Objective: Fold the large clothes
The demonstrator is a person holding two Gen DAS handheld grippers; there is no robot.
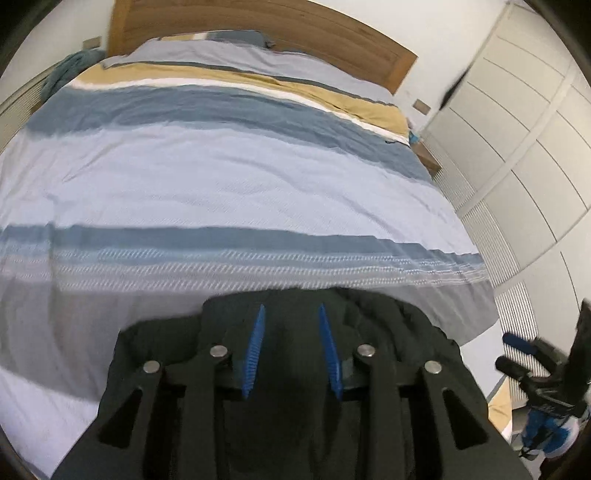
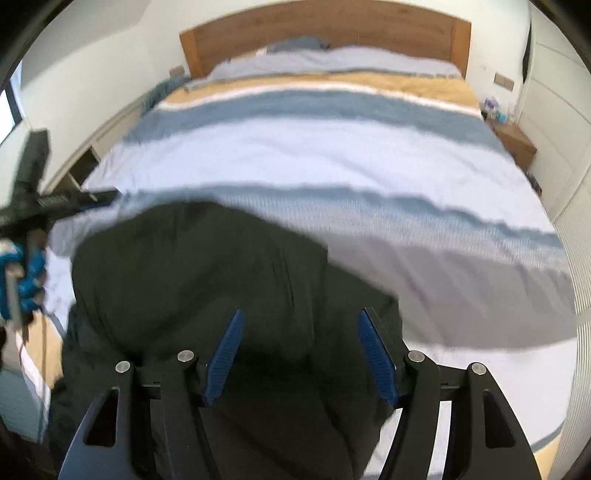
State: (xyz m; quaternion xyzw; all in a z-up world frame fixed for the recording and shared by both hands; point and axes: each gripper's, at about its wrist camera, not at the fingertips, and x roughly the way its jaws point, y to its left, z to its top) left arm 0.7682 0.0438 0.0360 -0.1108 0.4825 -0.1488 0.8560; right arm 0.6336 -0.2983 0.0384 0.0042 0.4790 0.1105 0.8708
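One bed (image 2: 424,192) fills both views, its striped cover pulled flat; I judge it serves as the work surface, since a large garment needs that much room to spread out. One wooden headboard (image 2: 325,33) stands at the far end, one white wardrobe (image 1: 517,155) runs along the side, and one small nightstand (image 2: 515,142) sits beside the bed near the headboard.

There is one piece of clothing, a dark garment (image 2: 207,280), bunched in a heap at the near foot of the bed, just below both cameras. It is not yet laid out, so I judge the folding to be at its start: the fabric must be found by an edge and spread before any fold can be made.

Two tools are at work. The left hand-held gripper (image 1: 291,347) hangs over the heap with its two blue pads apart and dark cloth visible behind and between them; whether the pads actually pinch any fabric I cannot tell, as the picture is blurred and the cloth is uniformly dark. The right hand-held gripper (image 2: 301,356) has its two blue pads spread wide over the same heap, released and holding nothing that I can see. Each tool also appears at the edge of the other's view, so they are near each other, probably to take two points of the garment together.
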